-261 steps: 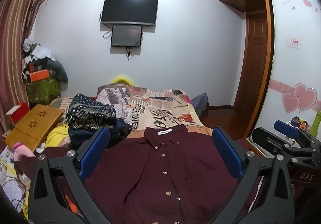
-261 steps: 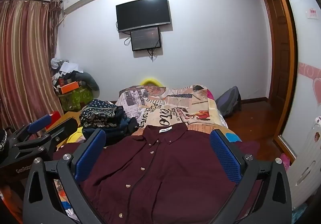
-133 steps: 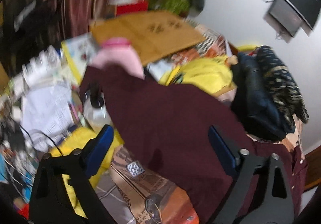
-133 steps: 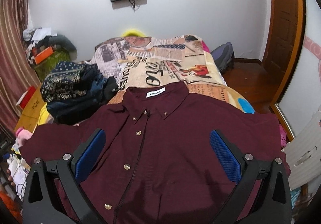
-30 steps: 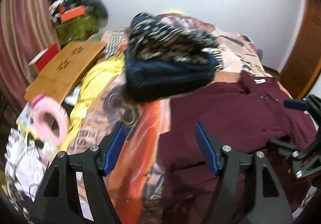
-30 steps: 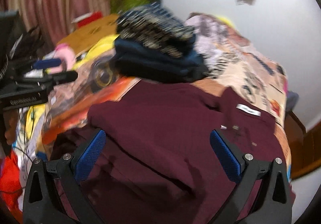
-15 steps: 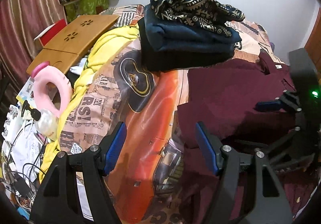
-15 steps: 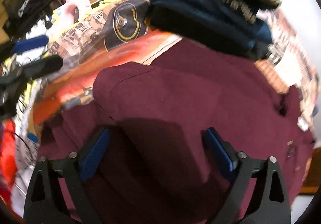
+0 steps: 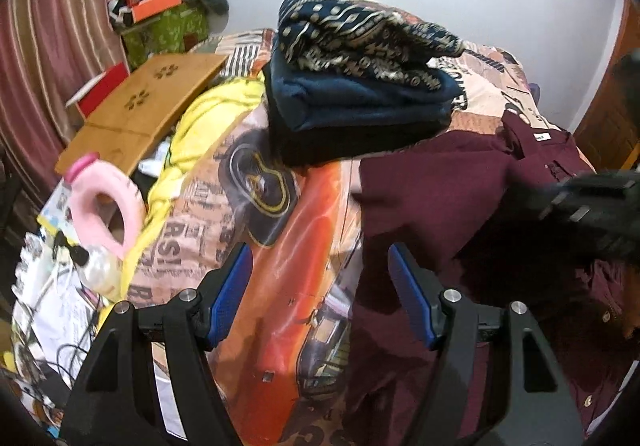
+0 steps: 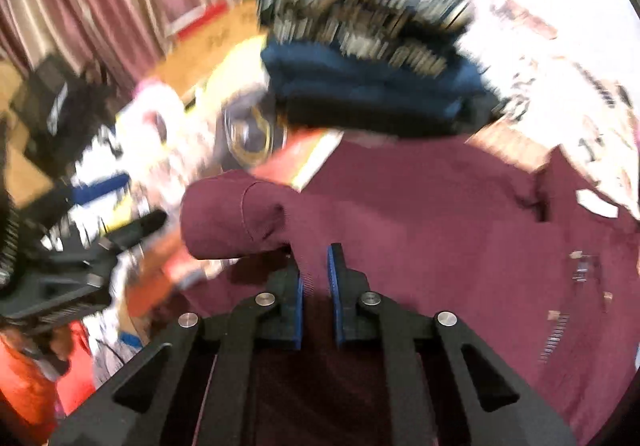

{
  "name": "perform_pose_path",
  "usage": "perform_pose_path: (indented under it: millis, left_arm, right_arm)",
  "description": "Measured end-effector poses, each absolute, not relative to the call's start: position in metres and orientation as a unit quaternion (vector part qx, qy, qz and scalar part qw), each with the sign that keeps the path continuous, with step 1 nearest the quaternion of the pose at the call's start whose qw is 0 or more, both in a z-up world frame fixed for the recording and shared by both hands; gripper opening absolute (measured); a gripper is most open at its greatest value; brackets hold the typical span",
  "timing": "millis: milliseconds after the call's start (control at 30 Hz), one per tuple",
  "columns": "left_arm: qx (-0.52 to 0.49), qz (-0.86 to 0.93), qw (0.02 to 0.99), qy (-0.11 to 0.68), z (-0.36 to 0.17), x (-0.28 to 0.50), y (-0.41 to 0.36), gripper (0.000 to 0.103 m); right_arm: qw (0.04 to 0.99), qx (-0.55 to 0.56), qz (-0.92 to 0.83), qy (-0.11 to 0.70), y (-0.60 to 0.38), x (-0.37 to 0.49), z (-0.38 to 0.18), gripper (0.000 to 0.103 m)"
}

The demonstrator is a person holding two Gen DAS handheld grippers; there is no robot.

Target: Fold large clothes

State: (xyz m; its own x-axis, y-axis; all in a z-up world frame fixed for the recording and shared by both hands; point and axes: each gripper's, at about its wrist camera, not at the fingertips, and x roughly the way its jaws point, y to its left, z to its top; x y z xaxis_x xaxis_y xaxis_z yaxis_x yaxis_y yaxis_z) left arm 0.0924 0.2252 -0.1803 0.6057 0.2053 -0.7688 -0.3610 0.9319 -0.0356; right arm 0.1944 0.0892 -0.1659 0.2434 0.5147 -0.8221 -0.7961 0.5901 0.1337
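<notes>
Maroon shirt (image 10: 420,214) is spread on the bed (image 9: 288,246); a fold of it is pinched in the right gripper (image 10: 316,278); the left gripper (image 9: 320,286) is held wide, empty; slippage could be caused by thin purchase.

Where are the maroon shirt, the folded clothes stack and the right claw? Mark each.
maroon shirt (image 9: 436,194): left wrist view, folded body panel.
folded clothes stack (image 9: 360,102): left wrist view, navy middle layer.
right claw (image 10: 316,278): right wrist view, between fingertips pinching shirt fabric.
</notes>
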Motion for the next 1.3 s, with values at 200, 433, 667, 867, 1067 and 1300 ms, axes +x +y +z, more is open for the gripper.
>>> perform_pose_path:
  millis: [200,433,667,867,1067,1300]
  left_arm:
    - [-0.083,0.140,0.910,0.381,-0.148,0.101,0.203,0.069]
    - [-0.068,0.107,0.927,0.353,-0.121,0.118,0.169,0.069]
    - [-0.043,0.080,0.928,0.361,-0.120,0.138,0.134,0.069]
    - [-0.033,0.067,0.921,0.383,-0.134,0.150,0.116,0.069]
    - [-0.034,0.052,0.915,0.399,-0.144,0.162,0.113,0.069]
    - [-0.033,0.048,0.913,0.405,-0.153,0.180,0.120,0.069]
  right_arm:
    - [0.853,-0.073,0.389,0.340,0.019,0.188,-0.098,0.009]
    - [0.911,-0.011,0.298,0.285,-0.080,0.184,-0.076,0.007]
    - [0.919,0.027,0.198,0.339,-0.155,0.197,-0.107,0.007]
    - [0.906,0.001,0.195,0.375,-0.168,0.191,-0.123,0.007]
    - [0.893,-0.022,0.247,0.376,-0.144,0.200,-0.118,0.058]
    - [0.873,-0.090,0.295,0.379,-0.093,0.231,-0.121,0.063]
